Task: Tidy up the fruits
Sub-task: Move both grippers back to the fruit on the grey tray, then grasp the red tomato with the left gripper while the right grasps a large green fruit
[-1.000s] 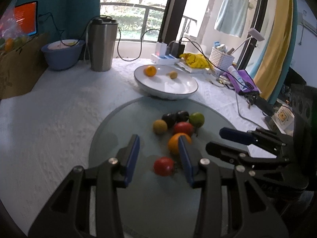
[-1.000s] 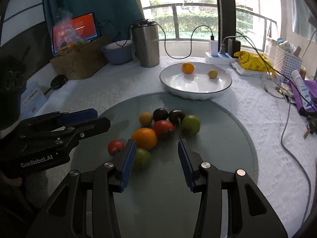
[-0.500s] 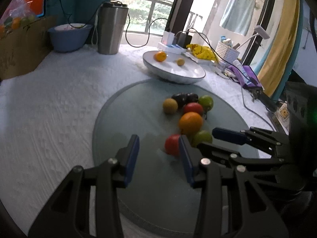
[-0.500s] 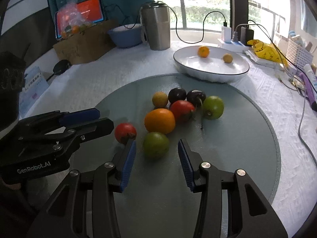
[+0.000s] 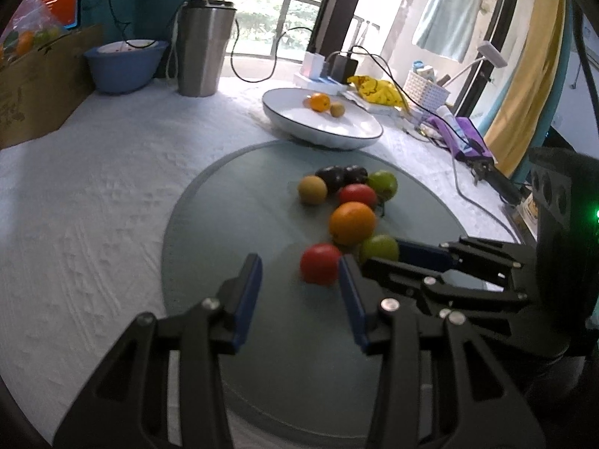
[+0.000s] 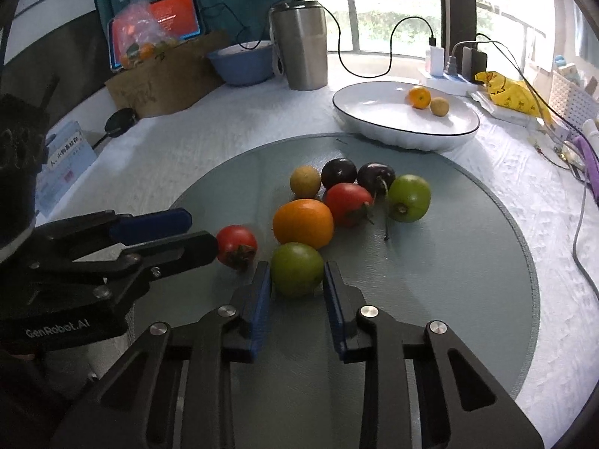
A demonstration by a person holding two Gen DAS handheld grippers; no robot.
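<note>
Several fruits lie on a round glass disc [image 6: 468, 280]: a red tomato [image 5: 320, 263], a large orange [image 6: 303, 222], a near green fruit [image 6: 297, 268], another red tomato [image 6: 346, 202], two dark plums [image 6: 338, 173], a yellow fruit [image 6: 305, 181] and a far green fruit [image 6: 409, 197]. My right gripper [image 6: 295, 284] is open, its blue pads on either side of the near green fruit. My left gripper [image 5: 299, 280] is open just in front of the red tomato; it also shows in the right wrist view [image 6: 179, 235]. A white plate [image 6: 374, 119] holds a small orange [image 6: 419, 96] and a yellow fruit [image 6: 439, 106].
A steel tumbler [image 6: 301, 46], a blue bowl [image 6: 241, 63] and a cardboard box [image 6: 164, 75] with a bag of fruit stand at the back left. Chargers and cables [image 6: 449, 63], a yellow bag [image 6: 505, 88] and a white basket [image 5: 425, 88] lie at the back right.
My right gripper has moved forward so its pads flank the near green fruit. My left gripper has shifted left and back; the red tomato is now off its right finger.
</note>
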